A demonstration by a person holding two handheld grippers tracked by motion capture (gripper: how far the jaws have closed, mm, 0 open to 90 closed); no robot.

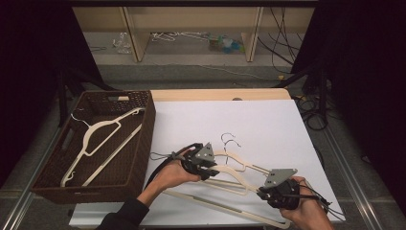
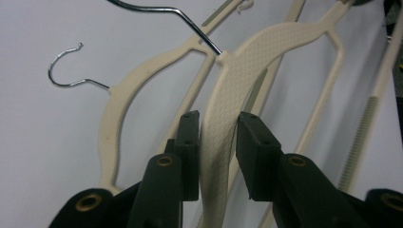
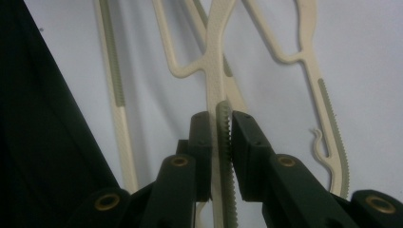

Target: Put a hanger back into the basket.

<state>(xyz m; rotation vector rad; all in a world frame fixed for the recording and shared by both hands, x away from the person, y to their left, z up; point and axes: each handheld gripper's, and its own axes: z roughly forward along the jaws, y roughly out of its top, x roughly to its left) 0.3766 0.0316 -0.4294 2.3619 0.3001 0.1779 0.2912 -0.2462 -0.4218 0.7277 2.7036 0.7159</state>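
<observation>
My right tongs (image 3: 220, 124) pinch the ridged bar of the top cream hanger (image 2: 247, 61); my left tongs (image 2: 217, 124) clamp its shoulder. It overlaps another hanger (image 2: 124, 90) on the white desk (image 1: 268, 120), open beyond. No writing shows.

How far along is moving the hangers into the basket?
One cream hanger already lies in the brown basket. Two remain on the white table. The left gripper and right gripper both clamp the upper hanger; the other hanger lies untouched.
</observation>
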